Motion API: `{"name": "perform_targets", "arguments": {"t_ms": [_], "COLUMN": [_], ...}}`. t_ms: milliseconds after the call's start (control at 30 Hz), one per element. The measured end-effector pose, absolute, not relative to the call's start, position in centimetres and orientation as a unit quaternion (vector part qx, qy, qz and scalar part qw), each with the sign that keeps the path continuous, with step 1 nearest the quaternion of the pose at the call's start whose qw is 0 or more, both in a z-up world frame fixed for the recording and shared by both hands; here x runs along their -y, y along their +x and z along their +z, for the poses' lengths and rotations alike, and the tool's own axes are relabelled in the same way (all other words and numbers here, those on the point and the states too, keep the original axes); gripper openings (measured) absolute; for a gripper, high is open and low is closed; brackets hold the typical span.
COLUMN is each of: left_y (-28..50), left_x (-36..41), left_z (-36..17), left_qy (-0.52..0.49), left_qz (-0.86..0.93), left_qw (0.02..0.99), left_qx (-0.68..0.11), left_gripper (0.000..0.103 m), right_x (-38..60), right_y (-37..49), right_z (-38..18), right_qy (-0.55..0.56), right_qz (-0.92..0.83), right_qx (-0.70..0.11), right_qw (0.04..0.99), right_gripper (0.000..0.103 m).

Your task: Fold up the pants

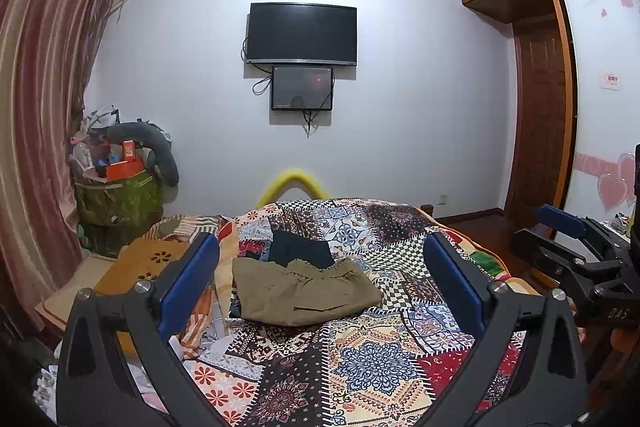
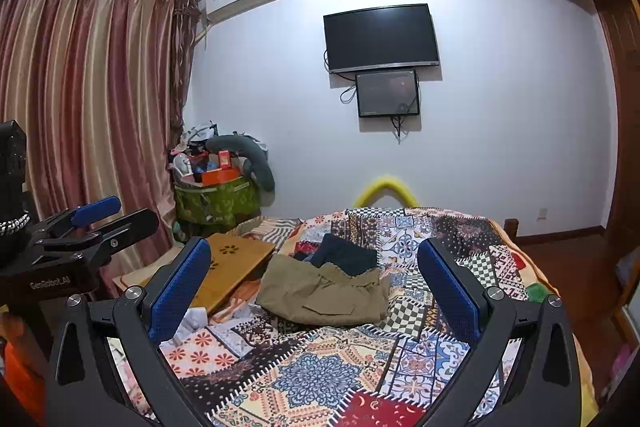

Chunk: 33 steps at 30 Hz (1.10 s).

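Both claws raised over the patchwork bed point(image 1: 360, 367), jaws spread wide, holding nothing.
Khaki pants point(image 1: 304, 291), bundled, lie ahead of left claw point(image 1: 320, 287) and right claw point(image 2: 314, 291), long axis crosswise; neither clearly nearer.

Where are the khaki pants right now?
The khaki pants lie folded mid-bed on the patchwork quilt, just before a dark garment, ahead of both open grippers.

Pants point(image 1: 304, 291) matt khaki cloth; quilt point(image 1: 360, 359) patterned fabric; tray point(image 2: 236, 263) wood
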State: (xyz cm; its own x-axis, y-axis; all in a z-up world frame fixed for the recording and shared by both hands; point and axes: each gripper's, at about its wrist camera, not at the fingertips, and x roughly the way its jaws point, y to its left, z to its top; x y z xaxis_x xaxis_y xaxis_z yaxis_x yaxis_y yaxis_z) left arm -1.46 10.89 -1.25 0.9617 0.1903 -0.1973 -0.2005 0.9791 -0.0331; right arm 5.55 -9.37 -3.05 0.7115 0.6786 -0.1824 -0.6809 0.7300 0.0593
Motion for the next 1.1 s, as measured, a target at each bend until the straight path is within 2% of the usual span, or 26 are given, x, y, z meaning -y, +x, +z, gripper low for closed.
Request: {"name": "perform_targets", "arguments": {"t_ms": [1100], "left_y": [-1.11], "left_x": [-10.56], "left_z": [-1.4], "left_qy": [-0.025], "left_qz": [0.076], "left_qw": [0.991], "left_qx": [-0.108], "left_gripper": [0.103], "right_x": [9.52], "right_y": [5.91], "right_z": [-3.13], "right_qy": [0.0], "right_qz": [0.361], "right_qx": [-0.098], "right_qw": [0.927], "right_gripper": [0.103]}}
